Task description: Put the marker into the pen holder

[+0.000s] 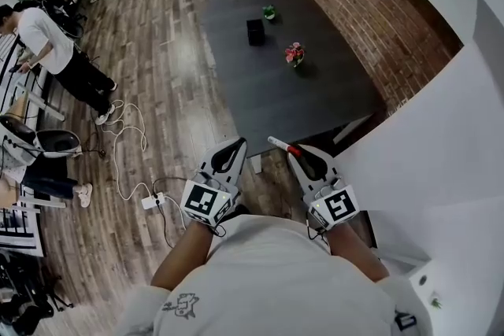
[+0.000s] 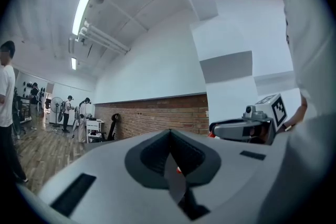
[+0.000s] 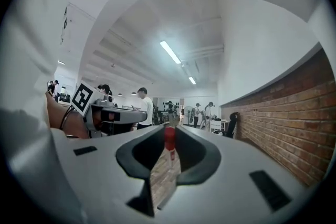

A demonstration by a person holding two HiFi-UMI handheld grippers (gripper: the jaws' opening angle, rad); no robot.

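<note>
Two claws (image 1: 238, 145) (image 1: 294, 156), one marker (image 1: 280, 144), one pen holder (image 1: 255, 32).

No legible txt, brand or no. anywhere. The cubes (image 1: 206, 201) on my left gripper (image 1: 236, 145) & right gripper (image 1: 294, 153) carry only b/w square code patterns, no letters. Label on the marker (image 3: 169, 153) is too small to read; graphic on my shirt (image 1: 268, 279) is too blurry.

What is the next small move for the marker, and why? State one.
Probably carry the right gripper forward over the table toward the black pen holder. Its jaws are already shut on the red-capped marker, yet it hangs at the table's near edge, with the holder far across the top.
</note>
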